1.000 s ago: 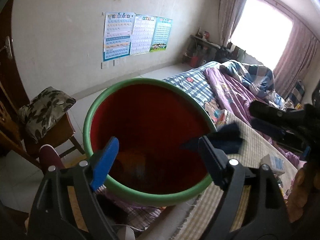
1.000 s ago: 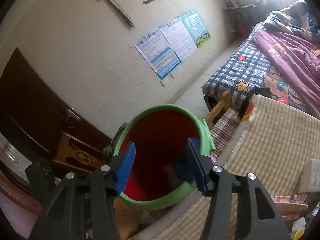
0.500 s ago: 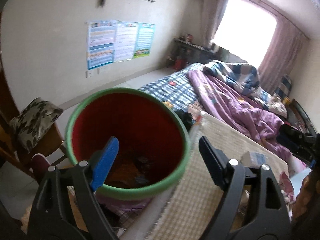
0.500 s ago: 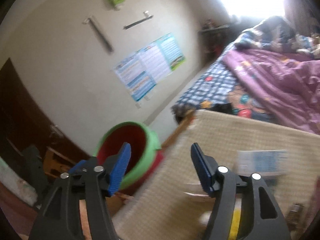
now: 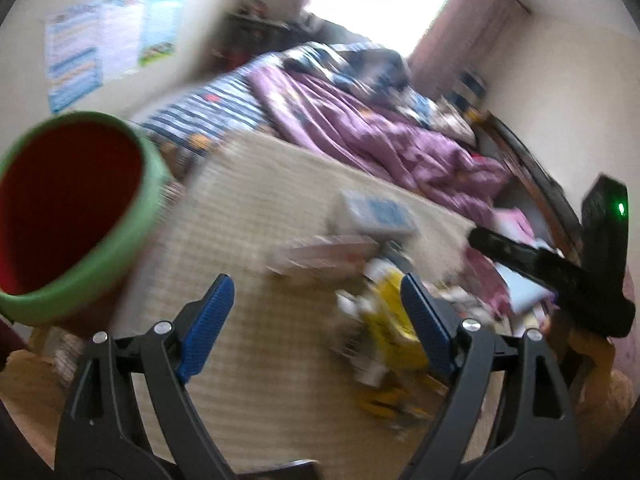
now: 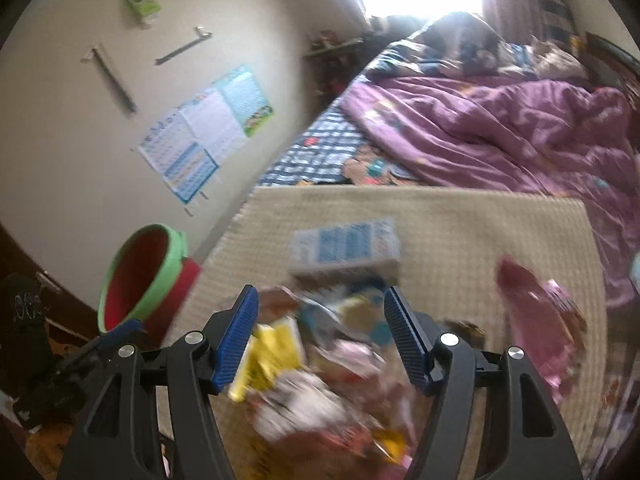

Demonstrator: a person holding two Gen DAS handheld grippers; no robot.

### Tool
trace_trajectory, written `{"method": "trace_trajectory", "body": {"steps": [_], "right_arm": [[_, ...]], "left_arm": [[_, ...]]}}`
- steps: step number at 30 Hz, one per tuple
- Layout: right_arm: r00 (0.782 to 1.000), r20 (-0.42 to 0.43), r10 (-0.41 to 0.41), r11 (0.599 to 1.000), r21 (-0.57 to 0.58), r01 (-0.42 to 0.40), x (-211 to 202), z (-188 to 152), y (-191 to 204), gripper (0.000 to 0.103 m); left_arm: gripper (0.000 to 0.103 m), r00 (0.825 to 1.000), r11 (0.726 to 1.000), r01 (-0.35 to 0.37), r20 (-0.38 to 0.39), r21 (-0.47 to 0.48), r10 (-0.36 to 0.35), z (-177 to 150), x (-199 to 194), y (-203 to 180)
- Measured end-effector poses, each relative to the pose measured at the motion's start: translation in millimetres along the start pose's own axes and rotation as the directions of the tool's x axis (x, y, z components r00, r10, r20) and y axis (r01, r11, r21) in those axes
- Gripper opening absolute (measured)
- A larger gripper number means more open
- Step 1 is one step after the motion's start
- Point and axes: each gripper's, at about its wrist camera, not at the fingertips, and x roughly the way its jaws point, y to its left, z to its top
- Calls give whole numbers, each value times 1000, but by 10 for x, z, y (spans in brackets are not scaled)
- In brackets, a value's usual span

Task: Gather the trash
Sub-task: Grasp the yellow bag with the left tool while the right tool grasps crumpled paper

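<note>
A red bin with a green rim (image 5: 68, 208) stands off the left edge of a beige mat (image 5: 256, 208); it also shows in the right wrist view (image 6: 140, 276). Blurred trash lies on the mat: a blue-and-white box (image 6: 346, 250), a yellow wrapper (image 6: 276, 350), a pink packet (image 6: 540, 320) and other wrappers. My left gripper (image 5: 316, 316) hangs open over the mat, nothing between its fingers, the yellow wrapper (image 5: 390, 320) just ahead. My right gripper (image 6: 322, 336) is open above the pile, empty. The other gripper's black body (image 5: 560, 264) shows at right.
A bed with a purple quilt (image 6: 500, 132) and a checked sheet (image 6: 320, 152) lies beyond the mat. Posters (image 6: 208, 132) hang on the wall. A bright window (image 5: 384, 4) is at the far end. Dark wooden furniture (image 6: 24, 320) stands by the bin.
Both grippers have swung right, away from the bin and over the mat with the trash pile. The dark item at the right gripper's finger a second ago is gone, and its jaws stand wider.
</note>
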Motion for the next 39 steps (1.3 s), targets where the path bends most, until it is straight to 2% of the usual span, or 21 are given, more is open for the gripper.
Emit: {"method": "trace_trajectory", "body": {"steps": [6,14,16,18,19,23,30,34,39], "right_arm": [[999,-4,-36,999,40,36,-235,-142,-258,64],[999,-27,-39,996,84,41,-336,-288,-412,64],[999,-38,-33,995,89,36,-318,-317,-406,64],[999,-48,-27,995,94,31,-303,-344,-389,64],[998,-53,-24,995,95,29,-295,-359,-385,64],[998,-65,-13,995,94,20,-278,-380,-348,64],[995,-93,20,998,58,-14,-237,-403,-237,64],[990,-134,36,999,11,-35,-145,-449,-112,66],[978,-195,69,997,-15,-73,26,-570,77,68]], "left_arm": [[82,990,995,86,-117,47,-80,-91,428,-341],[82,973,994,96,-216,59,-81,-200,805,-496],[72,972,994,92,-222,53,-78,-207,824,-485],[58,969,994,101,-229,45,-88,-211,827,-479],[55,966,993,115,-236,27,-105,-208,825,-450],[52,969,994,111,-225,12,-106,-214,743,-417],[52,988,995,101,-119,-15,-102,-69,431,-326],[52,995,997,80,-64,-5,-80,-7,284,-303],[52,997,998,66,-34,-21,-66,12,202,-219]]}}
